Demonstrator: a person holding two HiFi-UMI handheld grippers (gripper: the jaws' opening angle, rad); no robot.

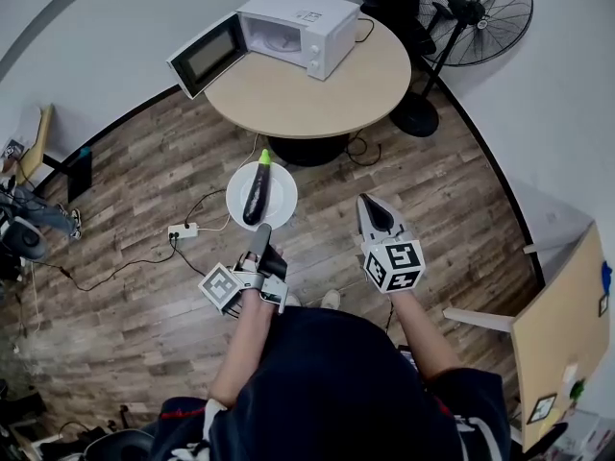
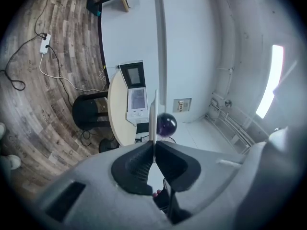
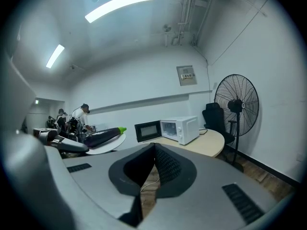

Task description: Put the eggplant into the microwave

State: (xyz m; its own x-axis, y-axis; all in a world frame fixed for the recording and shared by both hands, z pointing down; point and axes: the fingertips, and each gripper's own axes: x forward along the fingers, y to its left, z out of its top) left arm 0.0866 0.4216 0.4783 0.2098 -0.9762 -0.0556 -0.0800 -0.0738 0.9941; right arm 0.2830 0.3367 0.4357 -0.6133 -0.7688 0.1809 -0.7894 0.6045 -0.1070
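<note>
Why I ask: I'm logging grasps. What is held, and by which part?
The left gripper holds the plate by its near rim, eggplant on it. The right gripper holds nothing.

No legible text or markings
</note>
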